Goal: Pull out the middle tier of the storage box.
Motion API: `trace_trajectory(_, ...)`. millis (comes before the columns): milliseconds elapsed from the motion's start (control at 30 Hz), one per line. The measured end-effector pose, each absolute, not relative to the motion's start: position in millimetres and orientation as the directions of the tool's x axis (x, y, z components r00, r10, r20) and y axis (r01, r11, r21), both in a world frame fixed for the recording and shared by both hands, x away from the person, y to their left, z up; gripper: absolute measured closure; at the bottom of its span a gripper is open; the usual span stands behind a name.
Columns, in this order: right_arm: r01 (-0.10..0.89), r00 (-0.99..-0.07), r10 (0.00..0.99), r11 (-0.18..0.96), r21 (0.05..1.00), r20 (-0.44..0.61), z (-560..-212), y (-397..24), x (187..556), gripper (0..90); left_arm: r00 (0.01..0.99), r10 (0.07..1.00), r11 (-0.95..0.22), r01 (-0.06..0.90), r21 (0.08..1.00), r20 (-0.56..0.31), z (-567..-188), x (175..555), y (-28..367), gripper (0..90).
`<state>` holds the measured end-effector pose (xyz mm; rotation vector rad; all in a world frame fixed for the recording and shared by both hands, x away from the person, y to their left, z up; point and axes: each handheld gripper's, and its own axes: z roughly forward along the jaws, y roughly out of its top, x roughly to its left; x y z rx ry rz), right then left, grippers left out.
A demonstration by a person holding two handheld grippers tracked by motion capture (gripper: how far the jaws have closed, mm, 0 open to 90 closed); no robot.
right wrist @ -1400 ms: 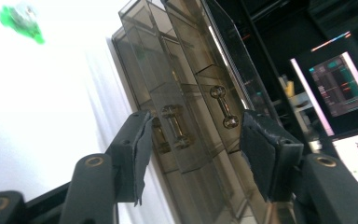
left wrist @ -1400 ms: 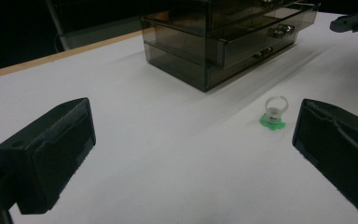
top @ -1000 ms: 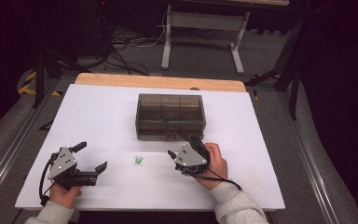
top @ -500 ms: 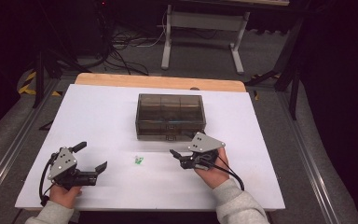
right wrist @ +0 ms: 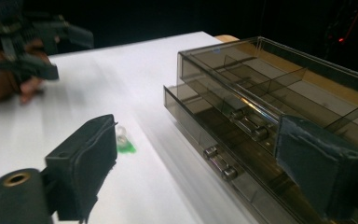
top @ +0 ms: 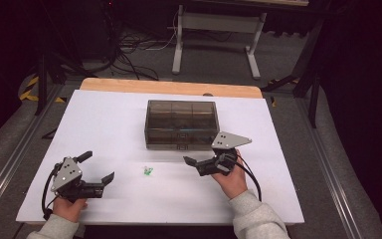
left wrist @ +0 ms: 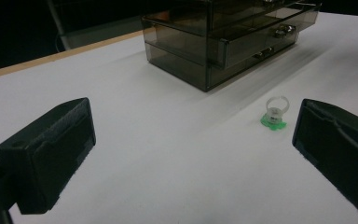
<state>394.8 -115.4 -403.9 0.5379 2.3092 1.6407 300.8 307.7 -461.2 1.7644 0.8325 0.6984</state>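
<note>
Ring, small clear plastic on green base (top: 148,171), sits on bare white tabletop (top: 104,124) between our grippers: left (top: 99,172) wide open, empty; right (top: 195,165) just opening, empty, beside smoky acrylic drawer box (top: 181,123).

Drawer box (top: 181,124) blocks table (top: 104,119) centre; ring (top: 147,171) between tools.

Light: overhead, falls on the white desk (top: 104,124); room around it near black.
Shadows: soft, short, beside the box (top: 181,123).
Glare: mild sheen on the box top.
Blur: right gripper view smeared, streaks across the desk; ring (right wrist: 123,141) soft there.
Focus: left gripper view sharp, slightly grainy.
</note>
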Motion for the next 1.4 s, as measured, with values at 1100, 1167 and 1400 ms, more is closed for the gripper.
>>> trace_trajectory(1100,0.090,-0.960,0.263,0.616,0.783,-0.096,-374.2,-103.7,424.0,37.6,0.592,0.802,-0.246,0.213,0.946,0.075,-461.0,300.7,307.6,0.3)
trace_trajectory(1167,0.084,-0.958,0.264,0.630,0.772,-0.111,-374.5,-102.7,426.3,38.0,0.592,0.802,-0.246,0.213,0.946,0.075,-460.9,300.6,307.6,0.3)
trace_trajectory(1400,0.062,-0.954,0.255,0.680,0.731,-0.157,-376.8,-96.8,430.7,39.7,0.592,0.802,-0.245,0.212,0.946,0.075,-461.0,300.6,307.6,0.3)
